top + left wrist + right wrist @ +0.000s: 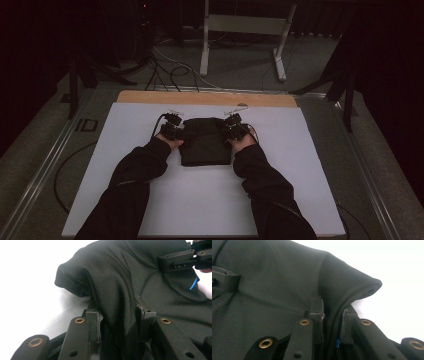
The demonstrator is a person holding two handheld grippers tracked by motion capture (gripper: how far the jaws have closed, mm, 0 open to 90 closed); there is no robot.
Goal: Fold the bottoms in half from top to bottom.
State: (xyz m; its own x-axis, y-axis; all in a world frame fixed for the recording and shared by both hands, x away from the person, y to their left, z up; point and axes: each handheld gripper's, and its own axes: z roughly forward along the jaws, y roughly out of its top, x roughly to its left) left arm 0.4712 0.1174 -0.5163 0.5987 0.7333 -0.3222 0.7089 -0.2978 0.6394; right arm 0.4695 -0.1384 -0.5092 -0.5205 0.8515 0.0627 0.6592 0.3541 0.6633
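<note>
Now: Both Grippers at the Folded Black Cloth

Broadly, a white board [150,200] covers most of the table [210,98], whose bare wooden strip shows along the far edge. Grey carpet surrounds it, with cables and a pale metal stand [245,25] on the floor beyond the far side.

Two dark sleeves come in from the near edge and converge toward the board's middle. Between them lies the black cloth [204,142], folded into a thick pad, a little nearer the far edge than the near one and about midway between the left and right edges.

At the cloth's left side, the left gripper [172,131] has a ridge of fabric between its jaws. In the left gripper view that gripper [120,320] stands partly open, with the bunched fold filling most of the gap; whether its pads press on the fabric is not clear.

At the cloth's right side sits the right gripper [234,129]. In the right gripper view that gripper [332,317] has its jaws drawn narrowly together on the folded layers of the cloth's edge, which pass between the pads and curl outward past them.
</note>
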